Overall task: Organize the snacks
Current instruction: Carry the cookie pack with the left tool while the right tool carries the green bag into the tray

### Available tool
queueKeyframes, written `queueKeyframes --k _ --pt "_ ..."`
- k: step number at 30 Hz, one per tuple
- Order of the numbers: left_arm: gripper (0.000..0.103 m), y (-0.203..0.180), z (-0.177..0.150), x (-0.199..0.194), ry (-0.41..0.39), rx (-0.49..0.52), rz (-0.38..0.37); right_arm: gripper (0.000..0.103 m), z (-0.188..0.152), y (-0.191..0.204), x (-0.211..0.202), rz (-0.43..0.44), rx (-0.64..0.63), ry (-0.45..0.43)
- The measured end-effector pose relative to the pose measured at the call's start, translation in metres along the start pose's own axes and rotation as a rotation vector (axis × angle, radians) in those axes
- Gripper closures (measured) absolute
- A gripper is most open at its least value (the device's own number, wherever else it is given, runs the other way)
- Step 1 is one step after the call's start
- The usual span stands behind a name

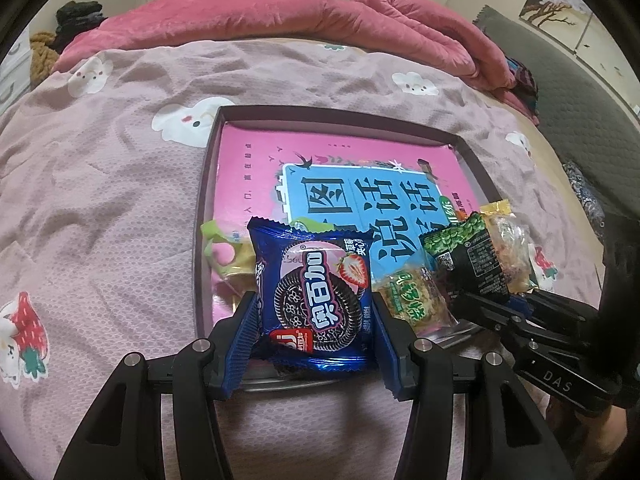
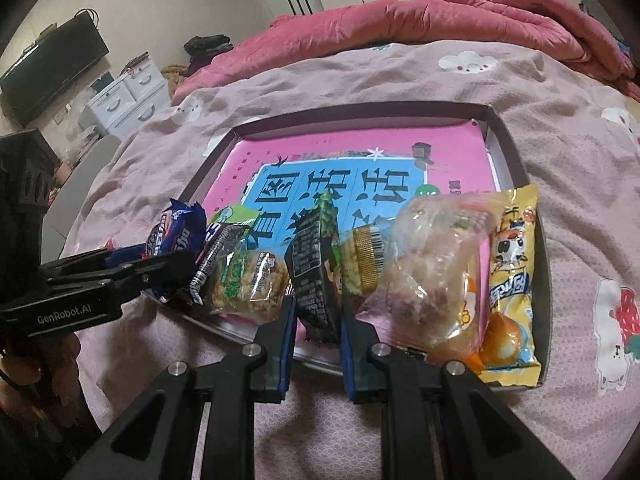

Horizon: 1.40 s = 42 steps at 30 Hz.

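Note:
A shallow dark-rimmed box (image 1: 208,184) (image 2: 516,148) lies on the bed, lined with a pink and blue printed sheet. My left gripper (image 1: 316,316) is shut on a blue cookie packet (image 1: 320,292) (image 2: 176,232), held upright over the box's near edge. My right gripper (image 2: 318,312) (image 1: 492,304) is shut on a black and green snack packet (image 2: 314,268) (image 1: 468,260), also upright at the near edge. Between them in the box lies a clear green-labelled rice cracker pack (image 1: 412,300) (image 2: 250,280).
More snacks line the box's near side: a clear bag (image 2: 432,272), a yellow packet (image 2: 512,280), a gold-capped corn snack (image 2: 362,264) and a light green wrapper (image 1: 224,252). A pink quilt (image 1: 304,20) is heaped at the far end of the bed. White drawers (image 2: 128,96) stand at the left.

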<state>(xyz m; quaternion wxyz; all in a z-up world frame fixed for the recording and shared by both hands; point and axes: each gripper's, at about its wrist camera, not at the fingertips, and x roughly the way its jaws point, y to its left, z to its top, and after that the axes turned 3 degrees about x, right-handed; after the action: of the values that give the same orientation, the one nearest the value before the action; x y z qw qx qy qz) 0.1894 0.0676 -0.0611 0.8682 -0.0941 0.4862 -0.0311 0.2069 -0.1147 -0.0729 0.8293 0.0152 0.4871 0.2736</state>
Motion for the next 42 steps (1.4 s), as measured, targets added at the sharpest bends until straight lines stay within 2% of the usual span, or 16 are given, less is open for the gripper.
queueKeyframes --k 24,34,42 --pt "0.046 -0.003 -0.001 0.001 0.000 0.003 -0.006 0.082 -0.004 0.003 -0.007 -0.019 0.011 -0.006" --pt "0.045 -0.003 0.000 0.002 0.004 0.008 0.004 0.073 -0.004 0.004 -0.008 -0.027 0.018 -0.014" --pt "0.044 -0.005 0.001 0.002 0.007 0.013 0.014 0.073 -0.003 0.001 -0.017 -0.026 0.028 -0.036"
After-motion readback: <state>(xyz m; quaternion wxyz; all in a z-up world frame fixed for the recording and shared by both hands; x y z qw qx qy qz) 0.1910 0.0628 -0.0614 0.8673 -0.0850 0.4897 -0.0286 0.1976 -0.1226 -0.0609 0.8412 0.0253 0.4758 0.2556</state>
